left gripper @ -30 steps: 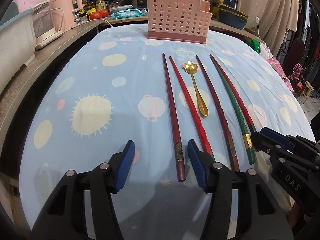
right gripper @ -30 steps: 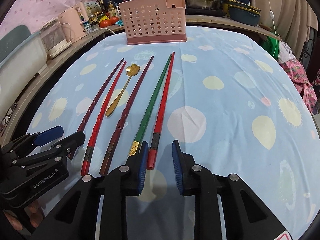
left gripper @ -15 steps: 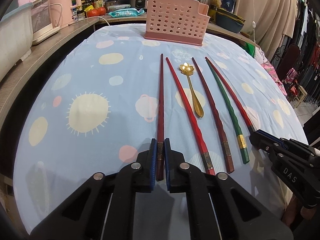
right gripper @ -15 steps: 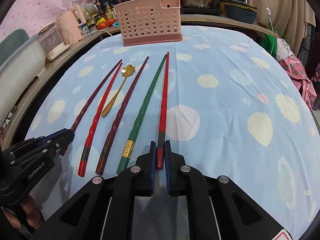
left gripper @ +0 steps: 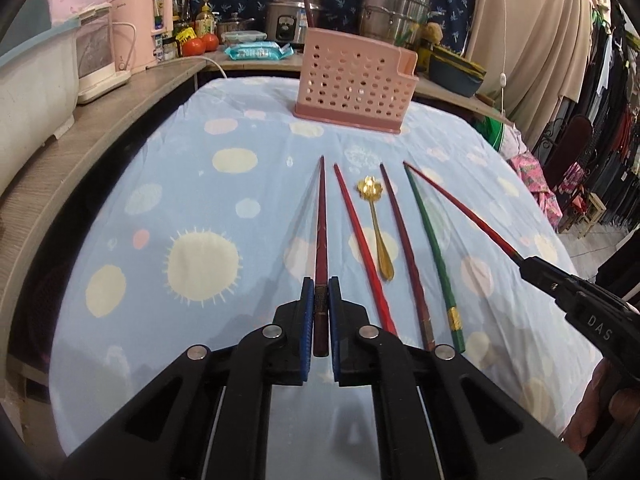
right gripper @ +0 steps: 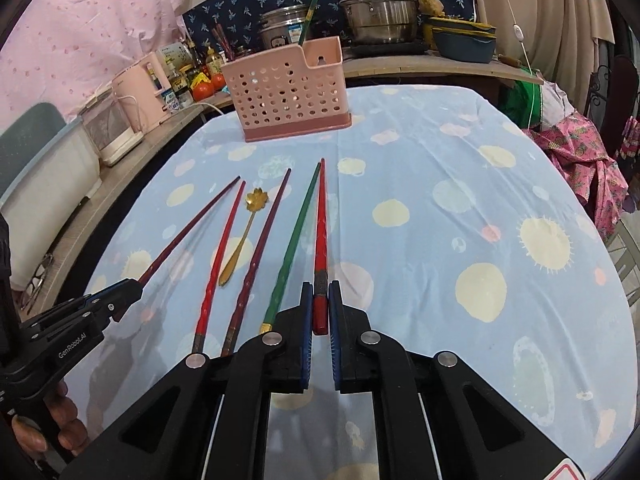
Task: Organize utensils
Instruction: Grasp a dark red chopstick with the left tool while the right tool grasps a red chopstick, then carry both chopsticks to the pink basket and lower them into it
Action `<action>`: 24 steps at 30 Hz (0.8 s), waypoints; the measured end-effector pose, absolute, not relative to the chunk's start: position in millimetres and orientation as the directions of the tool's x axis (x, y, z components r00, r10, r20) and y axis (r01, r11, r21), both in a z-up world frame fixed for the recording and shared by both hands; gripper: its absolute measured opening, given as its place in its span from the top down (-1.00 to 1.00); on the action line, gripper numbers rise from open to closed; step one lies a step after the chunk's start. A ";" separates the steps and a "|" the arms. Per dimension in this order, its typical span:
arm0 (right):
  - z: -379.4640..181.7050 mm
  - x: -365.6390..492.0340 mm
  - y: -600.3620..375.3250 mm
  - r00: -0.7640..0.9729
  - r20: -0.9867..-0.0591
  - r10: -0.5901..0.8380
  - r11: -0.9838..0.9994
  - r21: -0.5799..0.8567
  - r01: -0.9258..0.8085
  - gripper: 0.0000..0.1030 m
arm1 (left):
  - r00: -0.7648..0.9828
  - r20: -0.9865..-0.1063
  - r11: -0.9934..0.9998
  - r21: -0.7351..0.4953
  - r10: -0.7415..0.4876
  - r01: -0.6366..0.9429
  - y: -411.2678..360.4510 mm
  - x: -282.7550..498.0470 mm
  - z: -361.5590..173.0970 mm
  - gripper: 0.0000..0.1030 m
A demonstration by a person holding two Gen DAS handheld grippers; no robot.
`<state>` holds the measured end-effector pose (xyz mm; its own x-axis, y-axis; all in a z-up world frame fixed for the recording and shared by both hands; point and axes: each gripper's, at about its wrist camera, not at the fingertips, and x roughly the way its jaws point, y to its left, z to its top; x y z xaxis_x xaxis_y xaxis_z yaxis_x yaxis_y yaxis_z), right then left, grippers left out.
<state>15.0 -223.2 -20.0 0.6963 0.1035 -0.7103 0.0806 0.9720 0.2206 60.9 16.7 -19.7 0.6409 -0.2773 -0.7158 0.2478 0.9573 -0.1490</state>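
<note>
The left claw (left gripper: 321, 292) was clenched on the thick end of a dark maroon wooden chopstick (left gripper: 321, 236), pointing to 12 o'clock. The right claw (right gripper: 320, 296) gripped a bright red chopstick (right gripper: 320, 240) in the same way. Between them on the blue spotted cloth (left gripper: 192, 200) of the counter lay a red twisted chopstick (left gripper: 362, 240), a golden flower-shaped spoon (left gripper: 376, 220), a brown chopstick (left gripper: 404, 240) and a green chopstick (left gripper: 432, 240). At 12 o'clock stood the pink perforated plastic holder (left gripper: 354, 80).

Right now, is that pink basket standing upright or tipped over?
Upright. The pink basket sits flat on its darker base on the tablecloth, open top facing up, in both views.
</note>
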 end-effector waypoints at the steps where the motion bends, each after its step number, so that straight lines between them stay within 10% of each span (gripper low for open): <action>1: -13.2 15.1 -225.4 0.708 -0.698 0.104 0.970 0.227 0.082 0.86 | 0.651 -0.706 0.957 -0.152 -0.279 0.245 18.3 62.0 -13.9 0.87; 24: 117.1 63.2 -283.2 0.899 -0.433 0.060 0.945 0.315 0.089 0.86 | 0.839 -0.465 0.958 -0.193 -0.281 0.214 35.4 137.0 118.1 0.87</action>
